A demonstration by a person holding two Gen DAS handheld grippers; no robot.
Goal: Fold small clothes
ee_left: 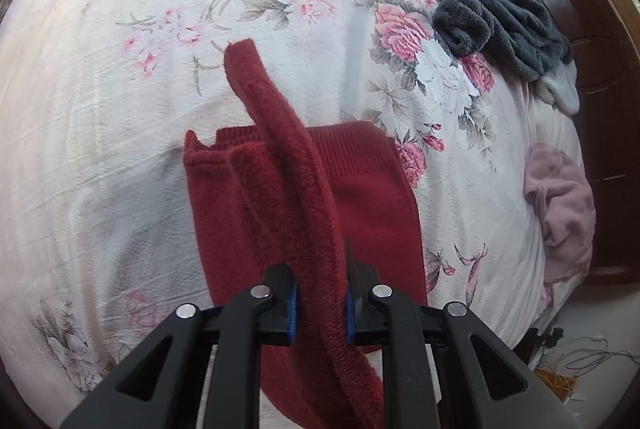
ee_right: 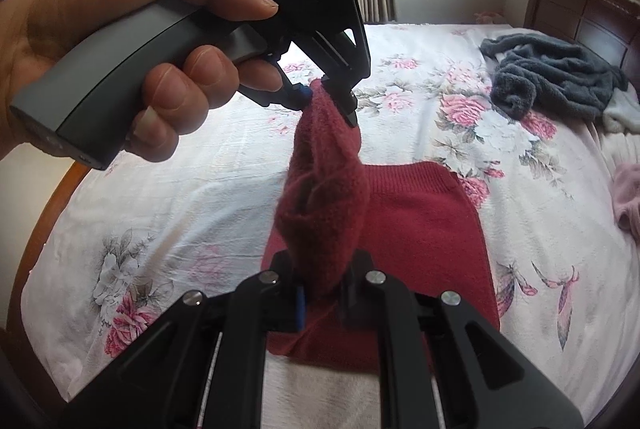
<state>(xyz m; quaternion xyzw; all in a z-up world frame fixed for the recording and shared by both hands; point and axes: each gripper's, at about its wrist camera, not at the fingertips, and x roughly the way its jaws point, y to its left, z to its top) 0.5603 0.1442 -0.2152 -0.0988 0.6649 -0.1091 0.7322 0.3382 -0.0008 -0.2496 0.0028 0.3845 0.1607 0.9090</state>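
A dark red knitted garment (ee_left: 372, 189) lies partly folded on the floral bed sheet (ee_left: 120, 69). One thick edge of it (ee_left: 288, 149) is lifted off the bed. My left gripper (ee_left: 320, 293) is shut on this raised edge, which fills the gap between its blue pads. In the right wrist view the red garment (ee_right: 432, 213) lies flat, with a bunched strip (ee_right: 324, 189) stretched above it. My right gripper (ee_right: 324, 289) is shut on the near end of that strip. The left gripper (ee_right: 328, 101), held by a hand (ee_right: 120, 9), clamps the far end.
A crumpled grey fleece garment (ee_left: 492, 13) (ee_right: 552, 77) lies near the dark wooden headboard (ee_right: 580, 9), with a white item (ee_left: 564, 89) beside it. A pink garment (ee_left: 560, 205) sits at the bed's right edge. Cables (ee_left: 580, 357) lie on the floor beyond that edge.
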